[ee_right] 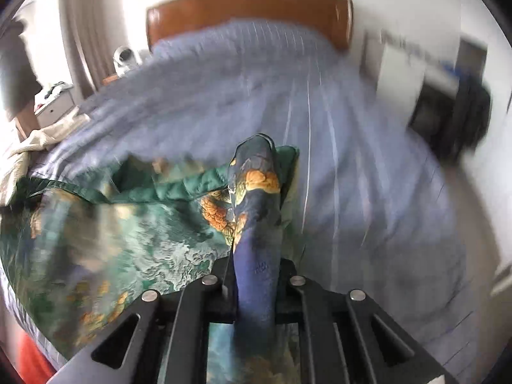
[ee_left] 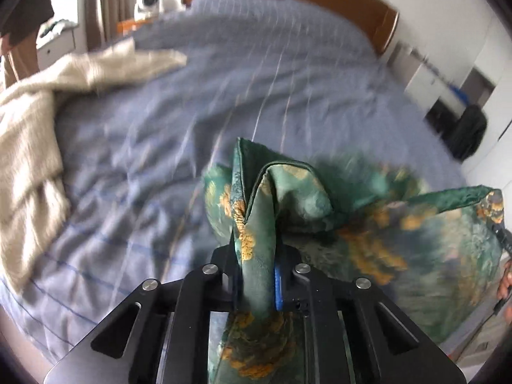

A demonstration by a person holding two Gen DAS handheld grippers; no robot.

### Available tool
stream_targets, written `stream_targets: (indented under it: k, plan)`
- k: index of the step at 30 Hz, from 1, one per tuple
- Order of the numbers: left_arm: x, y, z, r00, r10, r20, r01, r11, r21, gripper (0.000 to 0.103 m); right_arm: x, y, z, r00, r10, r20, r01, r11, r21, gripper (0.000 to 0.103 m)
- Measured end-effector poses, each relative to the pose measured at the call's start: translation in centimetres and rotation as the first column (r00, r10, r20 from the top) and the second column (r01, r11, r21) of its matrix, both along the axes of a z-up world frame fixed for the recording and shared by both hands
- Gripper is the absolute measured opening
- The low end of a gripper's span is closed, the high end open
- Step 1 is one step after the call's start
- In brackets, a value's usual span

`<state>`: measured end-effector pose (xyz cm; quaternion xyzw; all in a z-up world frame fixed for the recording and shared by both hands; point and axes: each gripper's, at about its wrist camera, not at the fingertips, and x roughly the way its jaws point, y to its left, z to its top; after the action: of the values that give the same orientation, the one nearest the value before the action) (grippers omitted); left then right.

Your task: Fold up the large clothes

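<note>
A green silky garment [ee_left: 368,224] with orange and blue floral print hangs stretched between both grippers above the bed. My left gripper [ee_left: 256,256] is shut on a bunched fold of it, which sticks up between the jaws. My right gripper [ee_right: 256,249] is shut on another bunched edge of the same garment [ee_right: 112,224], which spreads away to the left in the right wrist view. Both views are motion-blurred.
A bed with a blue striped cover [ee_left: 224,102] and a wooden headboard [ee_right: 249,12] fills the scene. A cream knit garment [ee_left: 35,121] lies on the bed's left side. A nightstand with a white device [ee_left: 147,3] stands far left; dark bags [ee_right: 460,121] stand at right.
</note>
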<state>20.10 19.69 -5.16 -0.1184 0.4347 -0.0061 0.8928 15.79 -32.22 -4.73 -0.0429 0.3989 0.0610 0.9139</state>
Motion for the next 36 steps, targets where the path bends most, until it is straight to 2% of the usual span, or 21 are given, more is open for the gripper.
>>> stream_targets:
  k: [1, 4, 7, 10, 11, 13, 14, 15, 16, 18, 23, 26, 31, 36]
  plan:
    - [0.5, -0.2, 0.9, 1.000, 0.003, 0.031, -0.003, 1.000, 0.001, 0.012, 0.1, 0.3, 1.6, 0.999, 0.005, 0.046, -0.005, 1.000, -0.014, 0.013]
    - [2.4, -1.5, 4.2, 0.986, 0.026, 0.162, -0.037, 0.997, 0.066, 0.011, 1.3, 1.3, 4.8, 0.989, 0.007, 0.148, 0.002, 0.998, -0.059, 0.013]
    - [5.1, -2.6, 4.2, 0.972, 0.065, 0.225, -0.099, 0.984, 0.145, 0.011, 3.7, 1.6, 5.3, 0.980, -0.029, 0.199, 0.050, 0.994, -0.102, 0.013]
    - [7.6, -3.2, 0.0, 0.978, 0.095, 0.187, -0.137, 0.965, 0.225, 0.012, 6.1, 1.5, 2.2, 0.983, -0.089, 0.158, 0.109, 0.987, -0.121, 0.013]
    - [8.3, -3.3, -2.5, 0.984, 0.101, 0.149, -0.136, 0.958, 0.254, 0.012, 6.5, 1.0, 0.9, 0.986, -0.107, 0.131, 0.123, 0.986, -0.116, 0.012]
    - [8.4, -3.1, -7.3, 0.992, 0.102, 0.070, -0.118, 0.950, 0.291, 0.013, 7.5, 0.1, -3.5, 0.989, -0.143, 0.039, 0.146, 0.985, -0.095, 0.013]
    - [8.2, -2.8, -10.2, 0.994, 0.103, 0.035, -0.108, 0.951, 0.290, 0.014, 7.9, -0.1, -6.3, 0.989, -0.146, -0.013, 0.145, 0.985, -0.090, 0.012]
    - [7.8, -2.6, -11.6, 0.994, 0.108, 0.033, -0.113, 0.958, 0.265, 0.015, 8.0, -0.3, -9.2, 0.988, -0.140, -0.063, 0.135, 0.987, -0.084, 0.012]
    - [7.2, -2.5, -12.3, 0.991, 0.119, 0.067, -0.132, 0.960, 0.247, 0.015, 7.8, -0.3, -11.4, 0.989, -0.125, -0.080, 0.120, 0.991, -0.065, 0.012]
    - [6.7, -2.6, -12.3, 0.987, 0.120, 0.106, -0.144, 0.956, 0.257, 0.017, 6.7, -0.8, -13.2, 0.990, -0.138, -0.020, 0.137, 0.990, -0.039, 0.013]
    - [6.5, -2.2, -12.6, 0.986, 0.118, 0.118, -0.143, 0.962, 0.234, 0.019, 6.5, -2.8, -13.7, 0.988, -0.155, -0.014, 0.156, 0.987, 0.043, 0.015]
    - [7.0, -3.0, -13.0, 0.985, 0.118, 0.125, -0.147, 0.955, 0.257, 0.020, 6.1, -3.0, -13.8, 0.987, -0.158, -0.008, 0.159, 0.986, 0.050, 0.015]
    - [7.3, -2.6, -13.1, 0.985, 0.121, 0.126, -0.147, 0.964, 0.221, 0.020, 6.8, -2.0, -14.5, 0.986, -0.165, -0.002, 0.165, 0.984, 0.067, 0.015]
    - [7.5, -2.7, -13.1, 0.985, 0.122, 0.121, -0.147, 0.962, 0.228, 0.021, 7.1, -1.9, -14.6, 0.986, -0.166, -0.002, 0.166, 0.984, 0.069, 0.015]
